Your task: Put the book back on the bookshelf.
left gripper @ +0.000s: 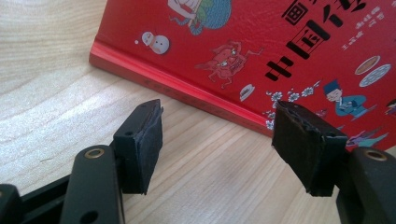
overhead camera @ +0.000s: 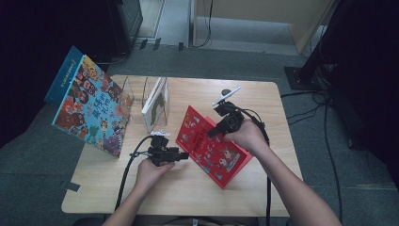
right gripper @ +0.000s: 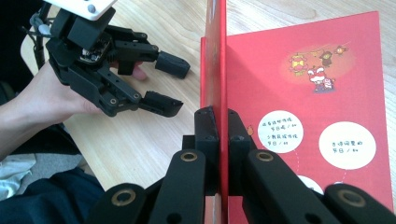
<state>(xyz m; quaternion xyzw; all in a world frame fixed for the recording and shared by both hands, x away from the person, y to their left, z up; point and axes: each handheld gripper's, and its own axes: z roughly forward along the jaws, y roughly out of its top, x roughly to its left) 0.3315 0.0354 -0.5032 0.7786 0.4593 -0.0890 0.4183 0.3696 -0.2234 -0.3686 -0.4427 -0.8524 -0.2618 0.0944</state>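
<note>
Between the pressed-together jaws of the right gripper (right gripper: 223,122), a red picture book's (overhead camera: 214,146) cover is pinched, cartoon figures printed across it; the left gripper (left gripper: 217,140) gapes empty just beside its spine, probably not touching, on a pale wooden table (overhead camera: 188,188) over grey carpet

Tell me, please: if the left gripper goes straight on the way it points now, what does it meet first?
Most likely the red book. The left gripper stands open, nothing between its jaws, and faces the book's lower edge across a strip of bare table. The exact depth is unclear.
</note>
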